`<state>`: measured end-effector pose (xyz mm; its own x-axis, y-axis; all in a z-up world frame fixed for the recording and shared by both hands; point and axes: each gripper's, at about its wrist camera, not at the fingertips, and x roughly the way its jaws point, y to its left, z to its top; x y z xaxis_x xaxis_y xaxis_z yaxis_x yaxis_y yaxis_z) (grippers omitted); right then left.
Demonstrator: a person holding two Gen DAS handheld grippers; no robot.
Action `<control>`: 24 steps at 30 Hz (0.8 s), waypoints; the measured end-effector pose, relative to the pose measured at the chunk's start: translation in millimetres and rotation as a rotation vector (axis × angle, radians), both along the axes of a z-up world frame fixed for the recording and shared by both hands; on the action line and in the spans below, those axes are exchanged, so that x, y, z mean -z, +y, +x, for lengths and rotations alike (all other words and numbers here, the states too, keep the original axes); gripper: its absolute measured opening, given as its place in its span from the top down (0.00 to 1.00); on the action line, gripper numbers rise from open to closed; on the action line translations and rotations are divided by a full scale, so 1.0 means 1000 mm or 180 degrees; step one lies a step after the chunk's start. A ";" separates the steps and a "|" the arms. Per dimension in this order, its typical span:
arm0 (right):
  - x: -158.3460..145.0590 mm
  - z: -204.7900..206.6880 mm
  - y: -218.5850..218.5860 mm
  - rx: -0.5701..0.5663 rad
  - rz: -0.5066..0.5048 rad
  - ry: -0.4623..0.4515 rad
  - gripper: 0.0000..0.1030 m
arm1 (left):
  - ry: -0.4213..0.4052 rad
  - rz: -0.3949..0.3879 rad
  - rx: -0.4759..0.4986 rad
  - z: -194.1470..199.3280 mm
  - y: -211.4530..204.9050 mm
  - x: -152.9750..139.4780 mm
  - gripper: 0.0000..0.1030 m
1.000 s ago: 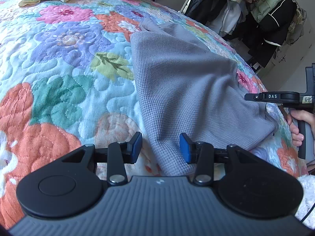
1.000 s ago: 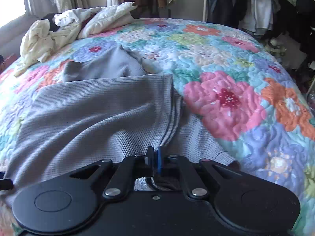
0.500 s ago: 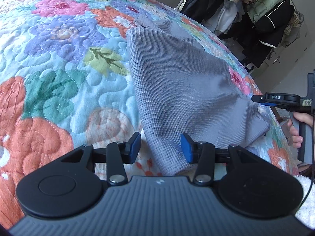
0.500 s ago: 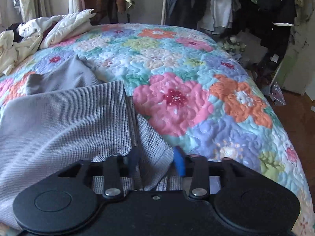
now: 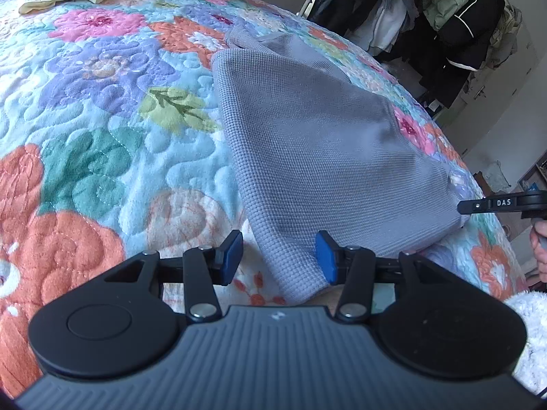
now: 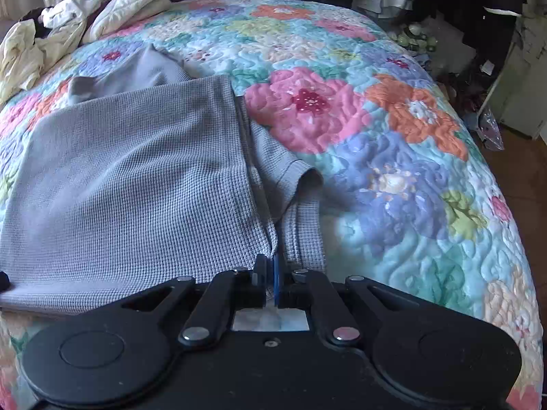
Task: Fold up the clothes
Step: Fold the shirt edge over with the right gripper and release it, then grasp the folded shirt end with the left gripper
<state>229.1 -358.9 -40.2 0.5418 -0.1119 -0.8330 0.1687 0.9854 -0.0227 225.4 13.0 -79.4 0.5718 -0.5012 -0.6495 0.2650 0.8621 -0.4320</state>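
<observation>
Grey waffle-knit shirt (image 5: 318,157) lies partly folded on our bed's floral quilt (image 5: 95,130), near the front edge, w/ one sleeve (image 6: 294,171) sticking out on the right side. Our right hand-held gripper (image 6: 271,278) has just snapped closed and now pinches the shirt's hem at that corner. Our left hand-held gripper (image 5: 278,256) sits spread apart, pads either side of the opposite corner, not pressing it. Cream bedding (image 6: 51,34) is bunched at the far end; dark clothes (image 5: 454,51) hang beyond.
</observation>
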 end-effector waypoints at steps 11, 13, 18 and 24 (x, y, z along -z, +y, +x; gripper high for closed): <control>-0.023 -0.029 -0.035 0.0711 0.1018 -0.0293 0.36 | 0.0269 -0.0504 -0.0025 0.002 0.012 0.005 0.35; -0.026 -0.041 -0.029 0.0719 0.1319 -0.0396 0.31 | 0.0343 -0.0668 -0.0053 0.005 0.013 0.008 0.35; 0.003 -0.046 -0.017 0.1050 0.2286 -0.0320 0.20 | 0.0427 -0.0850 -0.0193 0.013 0.008 0.017 0.41; 0.042 -0.033 -0.004 0.1515 0.2188 -0.0207 0.20 | 0.0513 -0.0970 -0.0219 0.020 0.006 0.018 0.83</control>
<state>196.2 -363.1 -82.3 0.6146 0.1804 -0.7680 0.5503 0.5994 0.5812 245.6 19.4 -97.1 0.5133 -0.6497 -0.5607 0.1182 0.7006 -0.7037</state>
